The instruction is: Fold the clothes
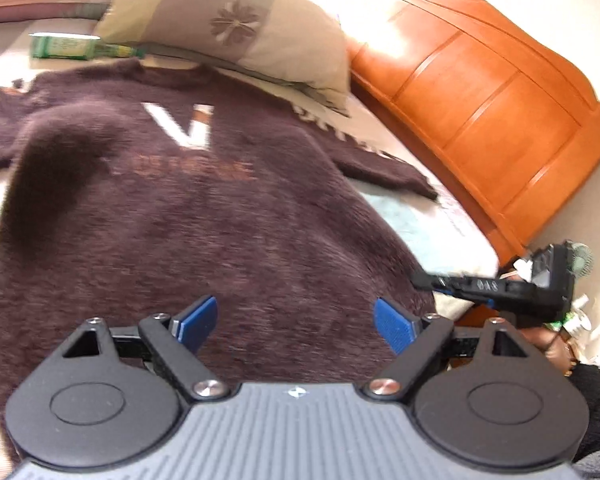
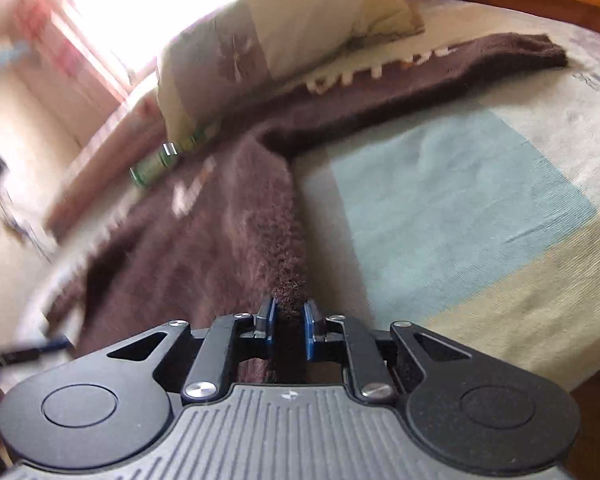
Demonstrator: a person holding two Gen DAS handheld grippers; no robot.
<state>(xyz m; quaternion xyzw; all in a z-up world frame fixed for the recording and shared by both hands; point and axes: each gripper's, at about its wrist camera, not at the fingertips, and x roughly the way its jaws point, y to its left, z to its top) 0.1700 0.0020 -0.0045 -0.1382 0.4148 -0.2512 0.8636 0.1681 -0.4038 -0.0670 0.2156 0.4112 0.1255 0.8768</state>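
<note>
A fuzzy dark-brown sweater [image 1: 188, 224] with a white V and orange lettering lies face up on the bed. Over its lower part my left gripper [image 1: 296, 322] hovers open, its blue pads [image 1: 198, 322] wide apart with nothing between them. My right gripper [image 2: 290, 316] is shut on the sweater's [image 2: 220, 232] side edge near the hem, a tuft of brown fabric pinched between the blue pads and lifted a little. One sleeve [image 2: 440, 72] stretches out flat to the upper right. The right gripper [image 1: 496, 284] also shows at the right of the left wrist view.
A beige flowered pillow [image 1: 236, 20] lies just beyond the sweater's collar, with a green bottle [image 1: 80, 46] beside it. An orange wooden headboard [image 1: 480, 92] borders the bed. The bedsheet [image 2: 460, 200] has pale blue and beige patches. A person's hand [image 1: 556, 350] shows at the right.
</note>
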